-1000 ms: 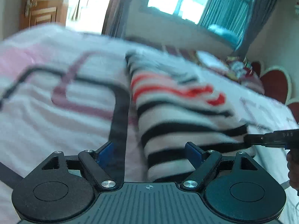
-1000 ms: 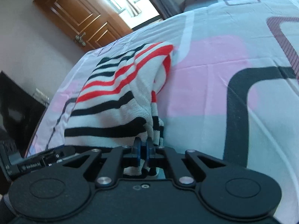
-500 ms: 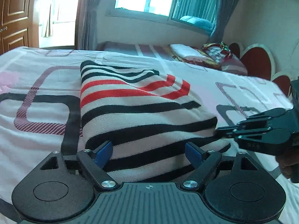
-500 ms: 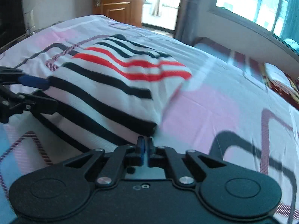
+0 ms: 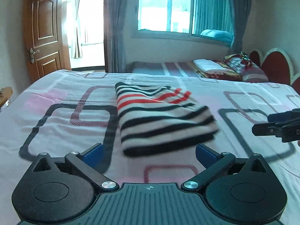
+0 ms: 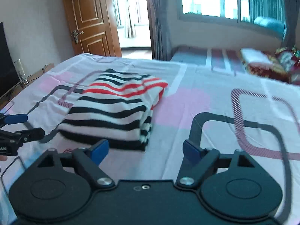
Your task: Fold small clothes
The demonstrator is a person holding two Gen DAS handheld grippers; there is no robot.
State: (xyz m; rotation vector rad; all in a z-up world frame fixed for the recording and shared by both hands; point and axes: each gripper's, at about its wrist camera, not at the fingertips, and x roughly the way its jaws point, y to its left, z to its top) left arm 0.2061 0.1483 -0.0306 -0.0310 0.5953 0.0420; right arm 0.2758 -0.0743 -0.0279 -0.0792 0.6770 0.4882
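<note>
A striped garment (image 5: pixel 161 116) in white, black and red lies folded in a thick rectangle on the bed (image 5: pixel 56 127). It also shows in the right wrist view (image 6: pixel 114 110). My left gripper (image 5: pixel 149 152) is open and empty, just short of the garment's near edge. My right gripper (image 6: pixel 145 150) is open and empty, near the garment's front right corner. The right gripper shows at the right edge of the left wrist view (image 5: pixel 281 124). The left gripper shows at the left edge of the right wrist view (image 6: pixel 16 129).
The bed sheet is white and pink with dark rounded-rectangle patterns. Folded bedding and pillows (image 5: pixel 225 69) lie at the far right by a red headboard (image 5: pixel 275 63). A wooden door (image 5: pixel 45 37), curtains and a window (image 5: pixel 183 9) stand beyond the bed.
My right gripper has let go of the garment and opened. Both grippers have pulled back from the garment, which now lies folded flat on the bed.
</note>
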